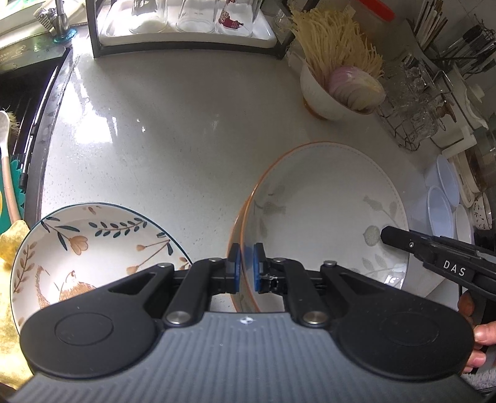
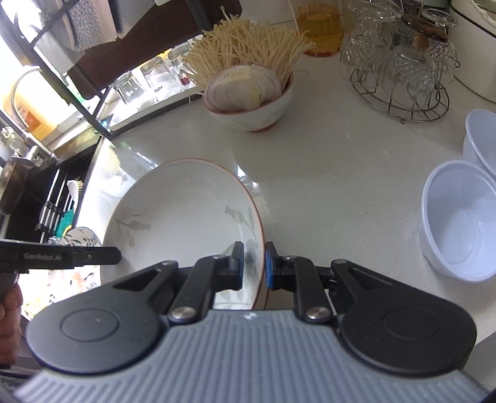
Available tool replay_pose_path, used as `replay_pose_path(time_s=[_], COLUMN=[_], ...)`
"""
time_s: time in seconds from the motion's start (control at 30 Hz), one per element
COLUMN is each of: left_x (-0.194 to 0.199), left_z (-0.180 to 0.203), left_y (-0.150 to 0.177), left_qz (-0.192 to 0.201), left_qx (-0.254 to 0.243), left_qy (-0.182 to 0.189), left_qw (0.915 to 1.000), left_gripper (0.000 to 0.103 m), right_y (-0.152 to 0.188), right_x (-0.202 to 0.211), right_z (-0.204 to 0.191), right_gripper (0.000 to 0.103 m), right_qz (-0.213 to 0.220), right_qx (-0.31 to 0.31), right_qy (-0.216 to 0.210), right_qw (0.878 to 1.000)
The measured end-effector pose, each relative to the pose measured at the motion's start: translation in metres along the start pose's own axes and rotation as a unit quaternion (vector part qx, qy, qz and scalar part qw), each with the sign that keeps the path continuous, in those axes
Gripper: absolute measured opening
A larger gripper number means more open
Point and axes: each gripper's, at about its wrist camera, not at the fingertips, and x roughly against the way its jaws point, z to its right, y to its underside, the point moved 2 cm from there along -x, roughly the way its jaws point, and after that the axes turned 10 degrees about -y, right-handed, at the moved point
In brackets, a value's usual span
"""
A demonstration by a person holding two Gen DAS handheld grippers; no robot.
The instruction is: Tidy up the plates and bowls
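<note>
A large white plate with an orange rim and pale leaf prints (image 1: 328,210) (image 2: 183,214) hangs tilted over the counter, held from both sides. My left gripper (image 1: 246,268) is shut on its left rim, blue pads on either side of the edge. On the opposite rim my right gripper (image 2: 254,266) is shut too; it shows as a black arm (image 1: 434,254) in the left wrist view. A second plate with blue leaves and orange flowers (image 1: 93,245) lies flat on the counter to the left.
A bowl of sliced onion and enoki mushrooms (image 2: 248,93) stands at the back. A wire rack of upturned glasses (image 2: 400,74) is at the back right, and translucent plastic bowls (image 2: 458,220) sit on the right. The sink (image 1: 21,124) lies left, with a glass tray (image 1: 186,24) behind.
</note>
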Motion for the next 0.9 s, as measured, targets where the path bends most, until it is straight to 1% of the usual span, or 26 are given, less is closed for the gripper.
replay_pose_path(time_s=[0.13,0.3,0.6,0.9], left_x=[-0.006,-0.012,-0.017,-0.014], left_z=[0.004,0.006,0.007,0.006], left_y=[0.000,0.000,-0.001,-0.001], left_qz=[-0.006,-0.015,-0.013,-0.012], left_qx=[-0.002,-0.006,-0.015,-0.013], left_qy=[-0.005,-0.006,-0.001,-0.001], left_qw=[1.0000,0.9998,0.9998,0.9998], left_gripper=[0.009,0.009,0.009,0.009], right_y=[0.002,0.004,0.003,0.003], right_x=[-0.002,-0.007,-0.009,-0.012], right_z=[0.001,0.003,0.003,0.000], right_gripper=[0.017,0.017,0.016,0.017], right_qz=[-0.002,-0.005,0.012,0.011], right_qx=[0.000,-0.004,0.003,0.007], right_qy=[0.003,0.019,0.034,0.041], right_qw=[1.000,1.000,0.999,0.999])
